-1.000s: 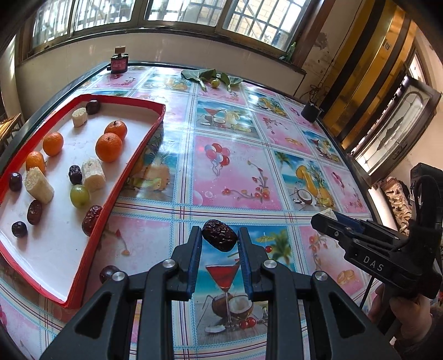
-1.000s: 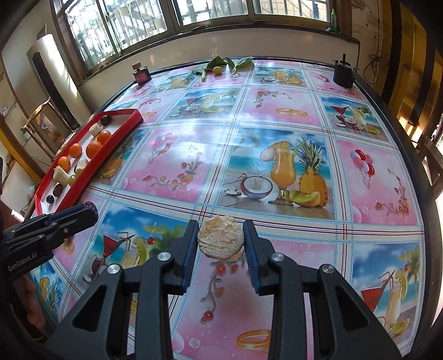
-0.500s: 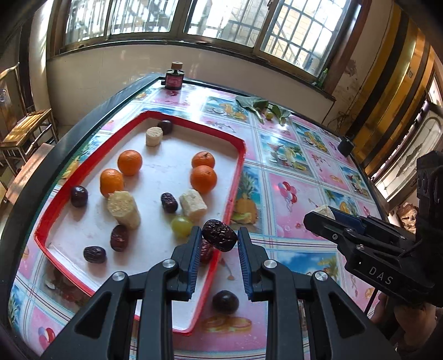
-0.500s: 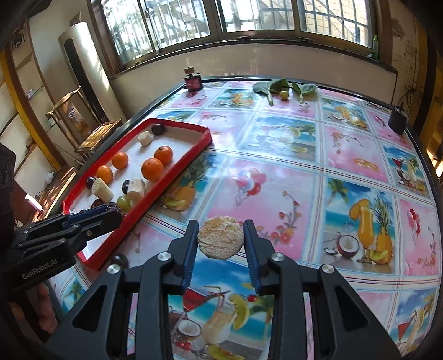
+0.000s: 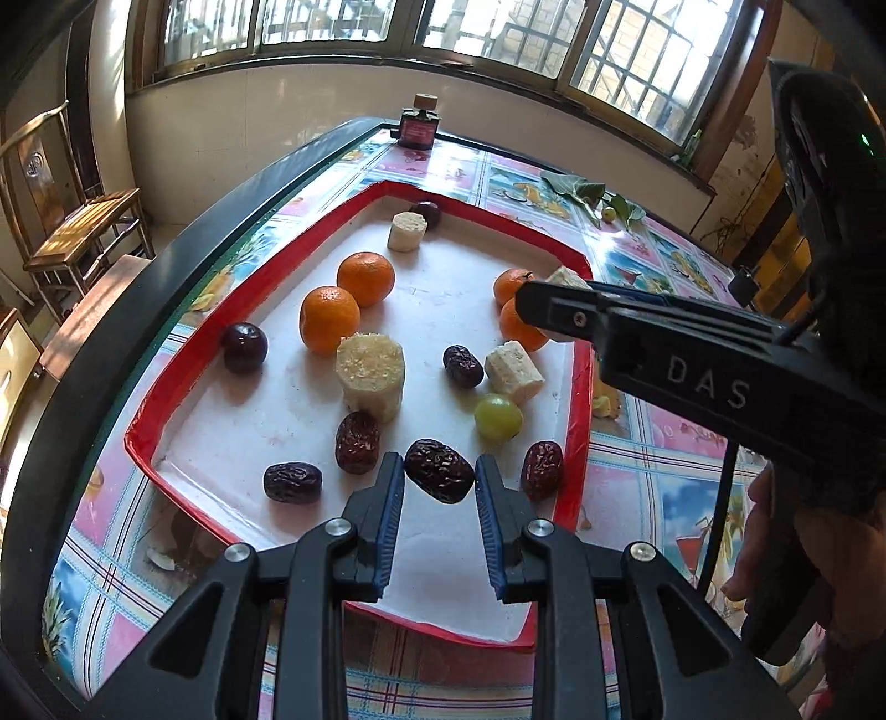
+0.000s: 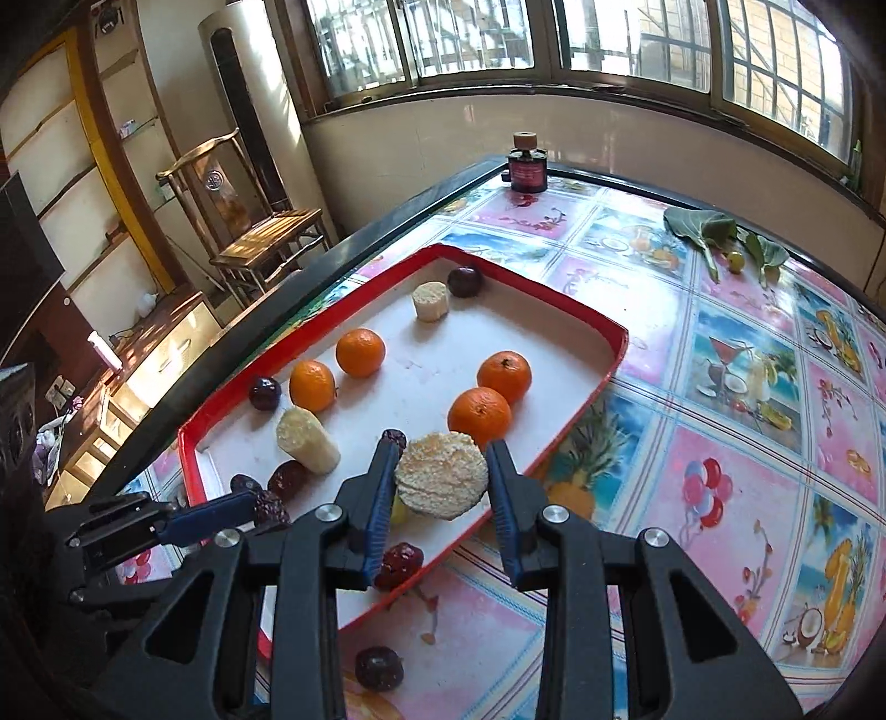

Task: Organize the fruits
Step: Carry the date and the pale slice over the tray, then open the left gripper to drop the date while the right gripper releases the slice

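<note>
Holding oranges [image 5: 365,278], dates, grapes and pale cut chunks, the red-rimmed tray [image 5: 576,387] lies beneath both tools: left gripper [image 5: 439,479] clamps a date [image 5: 439,471]; right gripper [image 6: 441,481] clamps a chunk [image 6: 441,475].

A lived-in home room is shown. A large table [image 6: 747,354] is covered with a fruit-and-cocktail patterned oilcloth and set beneath barred windows [image 6: 609,39]. A carved wooden chair [image 6: 260,221], a tall standing air conditioner [image 6: 249,99] and shelving along a yellow-framed wall [image 6: 83,166] are seen beside it.
</note>
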Available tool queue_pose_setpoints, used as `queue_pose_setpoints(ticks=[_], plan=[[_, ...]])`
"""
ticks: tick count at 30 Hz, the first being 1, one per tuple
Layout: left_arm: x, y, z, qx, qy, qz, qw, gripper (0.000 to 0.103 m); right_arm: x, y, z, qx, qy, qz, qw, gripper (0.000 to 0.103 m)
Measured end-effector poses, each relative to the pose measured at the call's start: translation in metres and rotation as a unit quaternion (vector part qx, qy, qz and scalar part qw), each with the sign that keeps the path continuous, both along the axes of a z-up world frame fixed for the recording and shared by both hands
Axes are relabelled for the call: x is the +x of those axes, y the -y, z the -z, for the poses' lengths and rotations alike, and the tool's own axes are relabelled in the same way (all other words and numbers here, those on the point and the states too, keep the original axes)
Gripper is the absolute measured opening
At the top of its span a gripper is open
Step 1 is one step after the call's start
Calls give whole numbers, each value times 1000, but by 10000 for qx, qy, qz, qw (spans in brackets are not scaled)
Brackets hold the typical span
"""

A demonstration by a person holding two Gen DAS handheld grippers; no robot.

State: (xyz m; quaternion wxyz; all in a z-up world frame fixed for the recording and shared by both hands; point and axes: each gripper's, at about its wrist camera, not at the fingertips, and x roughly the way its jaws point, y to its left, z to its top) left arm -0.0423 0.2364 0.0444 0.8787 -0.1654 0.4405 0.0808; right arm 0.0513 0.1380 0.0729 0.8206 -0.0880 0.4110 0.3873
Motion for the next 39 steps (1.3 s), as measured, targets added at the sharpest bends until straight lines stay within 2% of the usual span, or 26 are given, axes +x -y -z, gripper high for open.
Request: queue_pose_setpoints(ticks=[8, 21, 24, 26, 28, 34, 39], plan=[[10, -8, 10, 5, -151, -42, 9999, 26, 21, -51, 19, -360, -28, -332, 9988, 35], [15, -9, 15, 2, -245, -104, 9996, 26, 39, -78, 42, -767, -51, -559, 9955, 35], [16, -6, 15, 73, -294, -92, 9995, 32, 40, -78, 44, -782, -52, -552, 9954, 37], [15, -5, 14, 115, -311, -128, 9994, 38, 40, -80, 44, -843, 29, -548, 9949, 50], [13, -5, 12, 196, -320, -194, 9991, 53, 38, -81, 42, -867, 121, -580, 9945, 52], [8, -4, 7, 295, -281, -380, 9984, 79, 35, -67, 30, -848, 256, -486, 9949, 58], [6, 2, 3, 419, -237, -343, 9982, 79, 33, -39, 15, -594, 139, -168, 9980, 65]])
